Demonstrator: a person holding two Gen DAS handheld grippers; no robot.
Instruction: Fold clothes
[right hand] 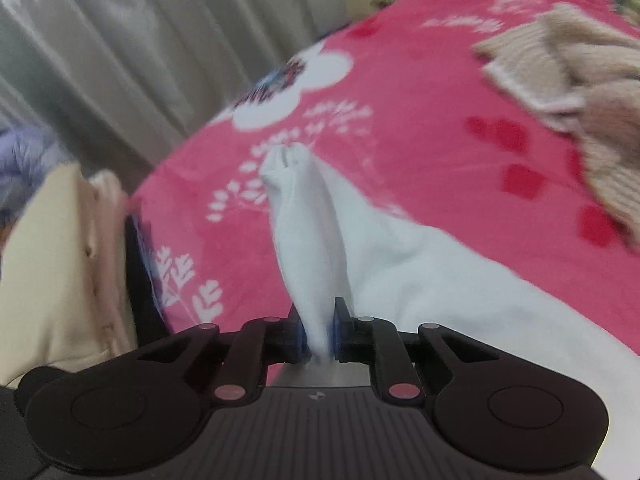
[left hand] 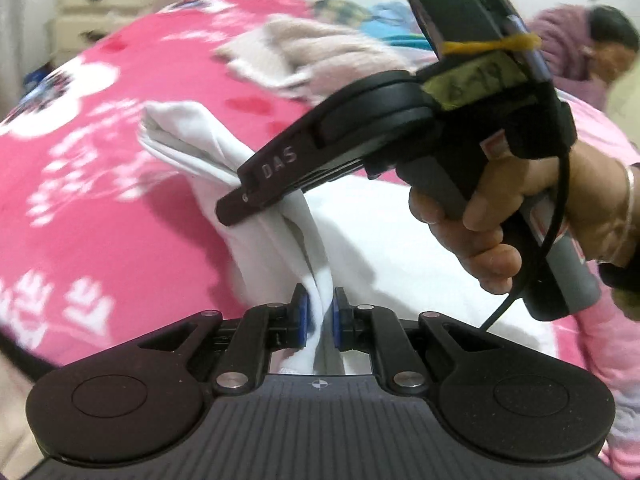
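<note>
Both hand-held grippers (left hand: 320, 316) (right hand: 320, 332) clamped, close together.

From my left wrist feed, the white garment (left hand: 256, 184) vanishes between the right gripper (left hand: 240, 208) fingers, so I cannot see how much cloth they pinch. The beige knit (left hand: 320, 52) toward the bed's far edge is smeared by motion blur. On the right wrist feed, the white garment runs off the frame's right edge.

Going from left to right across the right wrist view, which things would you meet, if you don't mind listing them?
cream garment → pink floral bedspread → bunched white garment, pinched in the right gripper → beige knitted garment
</note>
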